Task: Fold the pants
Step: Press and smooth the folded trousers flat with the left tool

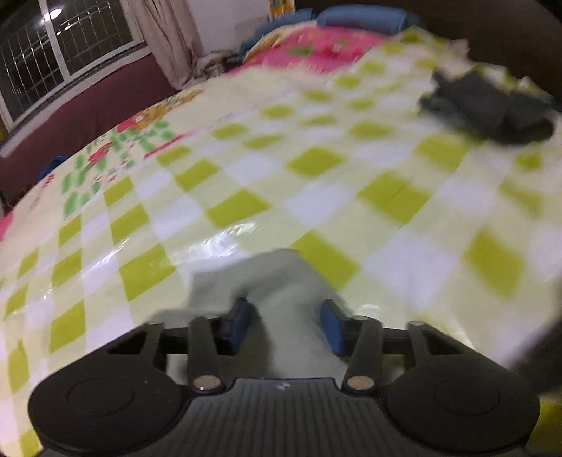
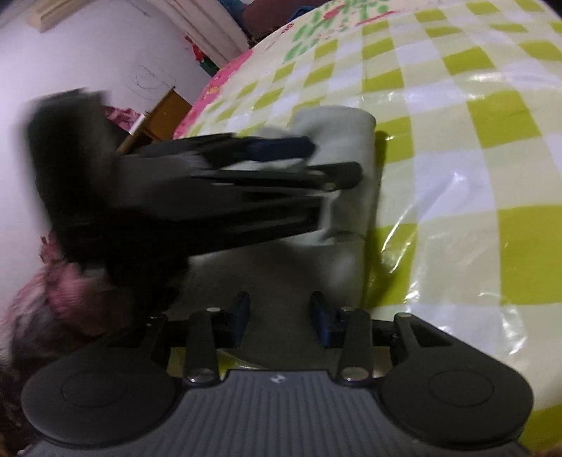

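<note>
The pale grey pants (image 2: 337,140) lie folded into a narrow strip on the green-and-white checked plastic sheet (image 2: 456,158). In the left wrist view the pants (image 1: 277,281) run between the fingers of my left gripper (image 1: 286,316), which is open with cloth in the gap. In the right wrist view my right gripper (image 2: 279,316) is open above the near end of the pants. The left gripper (image 2: 305,147) shows there too, blurred, reaching across the far end of the pants.
A dark grey garment (image 1: 491,105) lies bunched at the far right of the sheet. Blue pillows (image 1: 358,17) and a pink floral bedsheet (image 1: 316,45) are beyond. A window (image 1: 52,45) and curtain are at left. A wooden cabinet (image 2: 165,112) stands beside the bed.
</note>
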Demonstrator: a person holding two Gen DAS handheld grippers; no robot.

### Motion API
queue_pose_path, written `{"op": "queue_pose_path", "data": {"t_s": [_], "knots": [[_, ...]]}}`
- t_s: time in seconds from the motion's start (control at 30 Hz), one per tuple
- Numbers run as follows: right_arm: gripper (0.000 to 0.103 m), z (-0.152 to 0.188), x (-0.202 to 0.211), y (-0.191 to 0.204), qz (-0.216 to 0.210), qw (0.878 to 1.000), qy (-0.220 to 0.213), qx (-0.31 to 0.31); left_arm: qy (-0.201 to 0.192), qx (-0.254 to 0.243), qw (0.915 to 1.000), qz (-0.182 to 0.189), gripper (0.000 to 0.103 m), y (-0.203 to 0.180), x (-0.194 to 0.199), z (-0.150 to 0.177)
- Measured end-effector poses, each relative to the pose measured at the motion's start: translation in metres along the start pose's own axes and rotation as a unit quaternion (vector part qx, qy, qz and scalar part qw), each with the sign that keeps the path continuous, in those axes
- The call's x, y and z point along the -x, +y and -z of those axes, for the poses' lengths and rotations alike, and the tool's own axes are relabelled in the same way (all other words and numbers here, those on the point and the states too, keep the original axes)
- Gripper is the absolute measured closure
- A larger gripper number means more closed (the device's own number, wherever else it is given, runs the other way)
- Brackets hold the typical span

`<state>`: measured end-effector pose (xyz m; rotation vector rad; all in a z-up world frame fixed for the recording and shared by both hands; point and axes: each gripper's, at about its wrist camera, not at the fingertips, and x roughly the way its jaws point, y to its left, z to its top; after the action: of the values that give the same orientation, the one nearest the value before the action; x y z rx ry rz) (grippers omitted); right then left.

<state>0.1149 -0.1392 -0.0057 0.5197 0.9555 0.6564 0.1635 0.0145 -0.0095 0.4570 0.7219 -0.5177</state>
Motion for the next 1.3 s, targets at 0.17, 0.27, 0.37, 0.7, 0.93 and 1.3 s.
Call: {"op": "queue_pose_path", "data": {"t_s": [0.17,0.27,0.37,0.7,0.93,1.3], "knots": [[0.103,0.016,-0.010,-0.006,-0.028,0.998,0.050,-0.008,0.001,0.029,0.9977,-0.061,0.061,0.015,-0.029,-0.007],[0.103,0.028,-0.012,-0.008,-0.033,0.996,0.075,-0.022,0.007,0.045,0.9962,-0.074,0.062,0.020,-0.036,-0.008],[0.095,0.021,0.008,-0.006,-0.033,0.997,0.061,-0.032,-0.004,0.066,0.9954,-0.069,0.062,0.026,-0.024,-0.008],[0.056,-0.017,0.019,-0.031,0.007,0.999,-0.029,-0.025,-0.057,0.108,0.9925,-0.007,0.053,0.034,0.012,-0.018],[0.089,-0.017,-0.017,-0.045,-0.035,0.996,0.013,-0.087,-0.005,0.075,0.9971,0.015,0.049,0.019,-0.029,-0.015],[0.089,-0.007,-0.006,-0.008,0.016,0.999,0.045,-0.004,-0.026,0.110,0.9932,-0.029,0.061,0.021,-0.034,-0.005]]}}
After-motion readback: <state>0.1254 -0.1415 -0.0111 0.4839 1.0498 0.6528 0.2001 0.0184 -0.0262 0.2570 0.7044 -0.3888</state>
